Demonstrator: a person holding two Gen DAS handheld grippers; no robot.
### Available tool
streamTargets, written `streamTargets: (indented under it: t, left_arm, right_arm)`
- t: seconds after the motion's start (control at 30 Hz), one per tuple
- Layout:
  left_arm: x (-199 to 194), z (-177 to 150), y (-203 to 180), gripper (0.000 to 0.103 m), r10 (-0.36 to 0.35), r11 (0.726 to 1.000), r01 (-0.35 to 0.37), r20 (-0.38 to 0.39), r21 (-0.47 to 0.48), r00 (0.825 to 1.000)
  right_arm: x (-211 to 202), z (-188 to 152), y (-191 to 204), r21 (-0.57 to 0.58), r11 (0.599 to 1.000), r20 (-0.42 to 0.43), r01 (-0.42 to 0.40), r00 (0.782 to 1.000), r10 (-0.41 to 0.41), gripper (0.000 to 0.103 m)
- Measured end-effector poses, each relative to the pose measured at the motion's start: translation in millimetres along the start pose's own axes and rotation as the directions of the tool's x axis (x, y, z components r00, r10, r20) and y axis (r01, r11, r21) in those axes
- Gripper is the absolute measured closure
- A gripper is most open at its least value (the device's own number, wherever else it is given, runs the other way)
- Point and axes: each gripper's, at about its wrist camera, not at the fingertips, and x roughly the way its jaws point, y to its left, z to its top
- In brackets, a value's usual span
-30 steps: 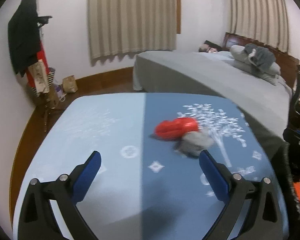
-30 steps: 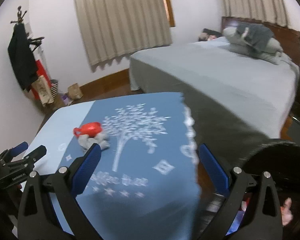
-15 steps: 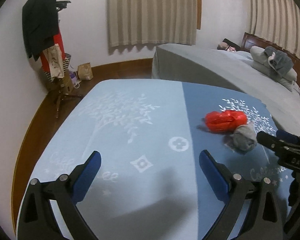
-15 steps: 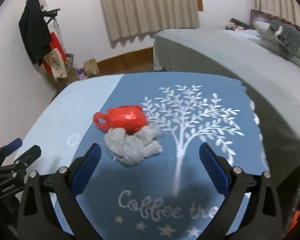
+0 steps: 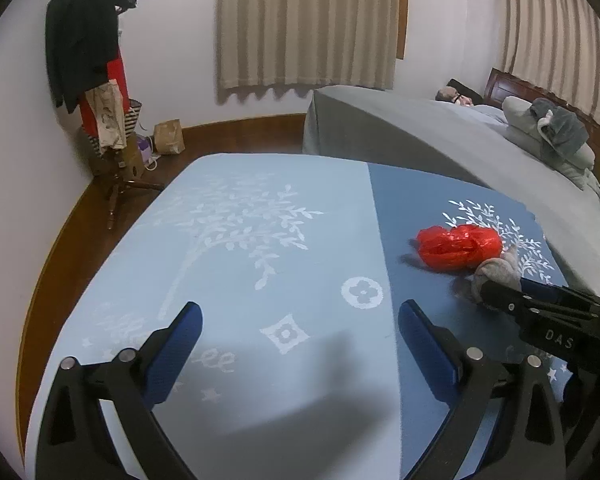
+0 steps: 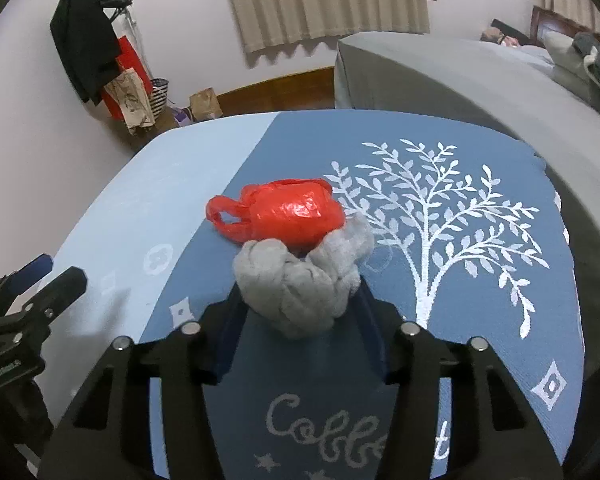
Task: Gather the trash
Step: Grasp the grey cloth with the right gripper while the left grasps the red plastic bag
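1. Jaws on my right gripper [image 6: 300,300] have just been closing, and the blue pads now press both sides of the grey cloth wad [image 6: 304,276], low in the centre of the right wrist view.
2. My left gripper [image 5: 300,344] has its jaws spread wide with nothing between them; it sits at the bottom of the left wrist view, above the pale half of the blue blanket [image 5: 260,240].
3. I see the wad touching a red plastic bag [image 6: 288,212] just behind it; the bag's looped handle sticks out toward the left of the frame.
4. Both lie on the darker half of the blanket, just left of the white tree print [image 6: 440,216].
5. From the left wrist view, the same bag and wad sit at the right of the frame, with my right gripper's black fingers reaching in from the right edge onto the wad.
6. Behind the blanket, at upper right, I see a grey bed [image 5: 440,140] with pillows [image 5: 540,128] at its far end.
7. At upper left stands a coat rack [image 5: 88,60] hung with a dark garment and bags, with a brown paper bag [image 5: 170,136] on the wooden floor beside it.
8. Beige curtains [image 5: 308,20] hang at top centre.
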Motion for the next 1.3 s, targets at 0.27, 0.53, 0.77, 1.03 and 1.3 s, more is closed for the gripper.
streamTargets:
  t: [0.27, 0.53, 0.77, 1.03, 1.3]
  left_arm:
    - [4, 8, -27, 0.007, -0.047, 0.999, 0.047, 0.002, 0.022, 0.999]
    - [22, 19, -81, 0.006, -0.135, 0.988, 0.136, -0.015, 0.074, 0.991]
    - [45, 24, -118, 0.006, -0.182, 0.979, 0.185, -0.046, 0.08, 0.982]
    - [71, 24, -135, 0.007, -0.173, 0.98, 0.181, -0.098, 0.08, 0.98]
    - [75, 22, -138, 0.044, -0.21, 0.972, 0.221, -0.123, 0.085, 0.97]
  right_arm:
    - [-32, -11, -26, 0.039, 0.999, 0.034, -0.001, 0.999, 0.0, 0.056]
    - [-56, -19, -80, 0.109, 0.99, 0.06, 0.086, 0.994, -0.093, 0.056]
    - [-61, -26, -104, 0.134, 0.984, 0.068, 0.118, 0.989, -0.128, 0.056]
    - [-60, -29, -112, 0.15, 0.982, 0.063, 0.114, 0.99, -0.125, 0.056]
    - [-61, -29, -112, 0.157, 0.983, 0.067, 0.098, 0.992, -0.11, 0.056]
